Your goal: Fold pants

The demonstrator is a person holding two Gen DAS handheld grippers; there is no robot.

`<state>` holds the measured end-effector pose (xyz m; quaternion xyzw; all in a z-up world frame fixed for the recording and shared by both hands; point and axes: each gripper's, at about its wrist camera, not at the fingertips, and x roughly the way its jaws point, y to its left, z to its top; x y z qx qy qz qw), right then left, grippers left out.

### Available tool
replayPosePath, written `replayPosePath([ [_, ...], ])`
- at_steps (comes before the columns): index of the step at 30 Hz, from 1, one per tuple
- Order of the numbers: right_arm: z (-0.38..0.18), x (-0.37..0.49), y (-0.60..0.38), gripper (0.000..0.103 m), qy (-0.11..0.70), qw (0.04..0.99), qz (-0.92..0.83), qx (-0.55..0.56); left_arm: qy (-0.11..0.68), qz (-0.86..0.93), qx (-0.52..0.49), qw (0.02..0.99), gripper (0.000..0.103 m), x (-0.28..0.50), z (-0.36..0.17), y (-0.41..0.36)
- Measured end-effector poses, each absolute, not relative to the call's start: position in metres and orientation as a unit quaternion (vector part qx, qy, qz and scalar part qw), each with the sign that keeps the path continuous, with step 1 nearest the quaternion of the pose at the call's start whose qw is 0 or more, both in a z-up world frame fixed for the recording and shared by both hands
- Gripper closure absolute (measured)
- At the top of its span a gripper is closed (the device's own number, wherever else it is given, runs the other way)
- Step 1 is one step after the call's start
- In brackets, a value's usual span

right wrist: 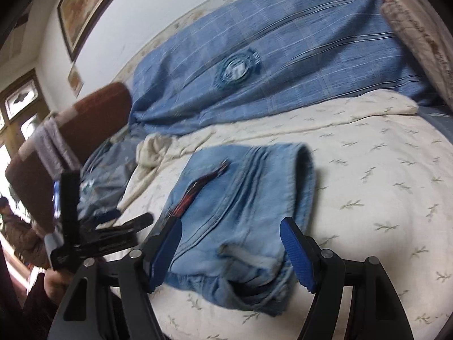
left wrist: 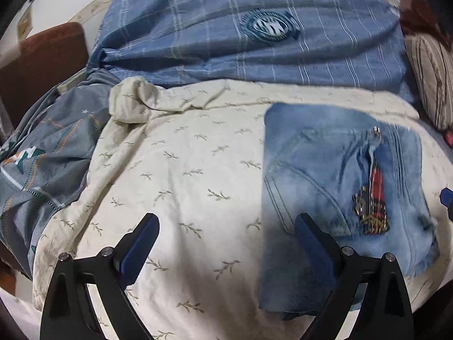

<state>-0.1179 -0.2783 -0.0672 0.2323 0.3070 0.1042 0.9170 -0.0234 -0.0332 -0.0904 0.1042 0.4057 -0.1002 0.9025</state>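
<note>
Light blue jeans (left wrist: pixel 334 175) with a red plaid patch lie folded into a compact rectangle on the cream leaf-print bedspread (left wrist: pixel 184 170). My left gripper (left wrist: pixel 226 218) is open with bare bedspread between its fingers. Its right finger (left wrist: pixel 311 240) hangs over the jeans' left edge. In the right wrist view the folded jeans (right wrist: pixel 249 187) lie just ahead. My right gripper (right wrist: pixel 231 223) stands open, its jaws straddling the near end of the denim, pads apart from it. The left gripper (right wrist: pixel 107 215) shows at the left, held by a hand (right wrist: pixel 53 280). The right gripper's fingertip (left wrist: pixel 447 197) peeks in at the left view's right edge.
A blue plaid blanket (left wrist: pixel 254 42) is bunched along the back of the bed. A grey patterned cover (left wrist: pixel 42 164) lies heaped at the left, beside a brown headboard (left wrist: pixel 42 62). A striped pillow (left wrist: pixel 430 79) sits at the right. A framed picture (right wrist: pixel 85 5) hangs on the wall.
</note>
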Motion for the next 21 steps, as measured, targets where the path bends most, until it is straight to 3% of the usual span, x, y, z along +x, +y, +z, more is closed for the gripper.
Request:
replayPosePath([
  [8, -0.096, -0.099, -0.259, 0.028, 0.393, 0.881, 0.139, 0.224, 0.426, -0.110, 0.119, 0.890, 0.006, -0.023, -0.104, -0.038],
  [16, -0.073, -0.095, -0.295, 0.028, 0.344, 0.878, 0.142, 0.301, 0.403, -0.106, 0.022, 0.909, 0.006, 0.007, -0.065, -0.016],
  [21, -0.051, -0.065, -0.320, 0.028, 0.293, 0.885, 0.141, 0.334, 0.411, -0.088, 0.051, 0.906, 0.006, 0.049, -0.061, -0.040],
])
